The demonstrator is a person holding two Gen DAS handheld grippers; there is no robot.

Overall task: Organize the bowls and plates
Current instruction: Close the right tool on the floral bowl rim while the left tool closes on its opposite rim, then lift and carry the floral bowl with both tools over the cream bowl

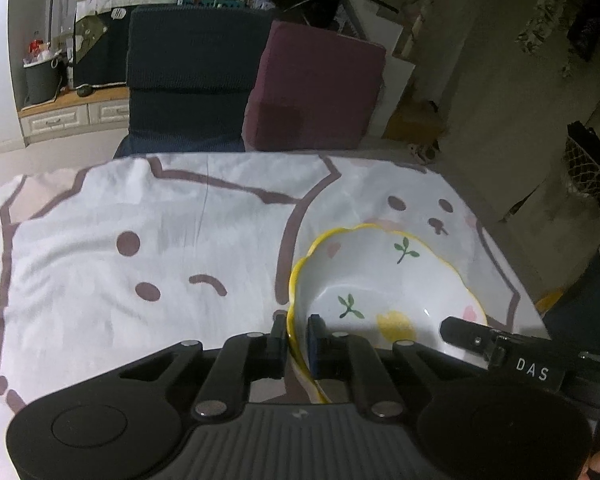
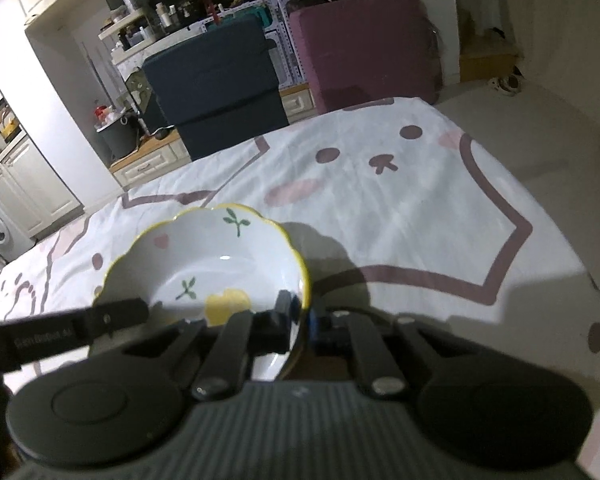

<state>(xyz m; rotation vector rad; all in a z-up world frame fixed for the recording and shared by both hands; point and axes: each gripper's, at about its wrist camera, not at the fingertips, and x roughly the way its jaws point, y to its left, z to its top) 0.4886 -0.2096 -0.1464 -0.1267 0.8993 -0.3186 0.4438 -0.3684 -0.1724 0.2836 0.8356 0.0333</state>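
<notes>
A white bowl (image 1: 384, 276) with a scalloped yellow rim, green sprigs and a yellow flower sits over the cartoon-print tablecloth (image 1: 140, 240). My left gripper (image 1: 297, 326) is shut on the bowl's left rim, one finger inside and one outside. In the right wrist view the same bowl (image 2: 212, 256) is at centre left, and my right gripper (image 2: 300, 312) is shut on its right rim. The right gripper's finger (image 1: 466, 332) shows at the bowl's far side in the left wrist view; the left gripper's finger (image 2: 112, 318) shows in the right wrist view.
The table's far edge (image 1: 260, 154) faces a dark blue chair (image 1: 192, 76) and a maroon chair (image 1: 316, 88). The table's right edge (image 2: 560, 232) drops to the floor. Cabinets and a shelf (image 2: 160, 20) stand behind.
</notes>
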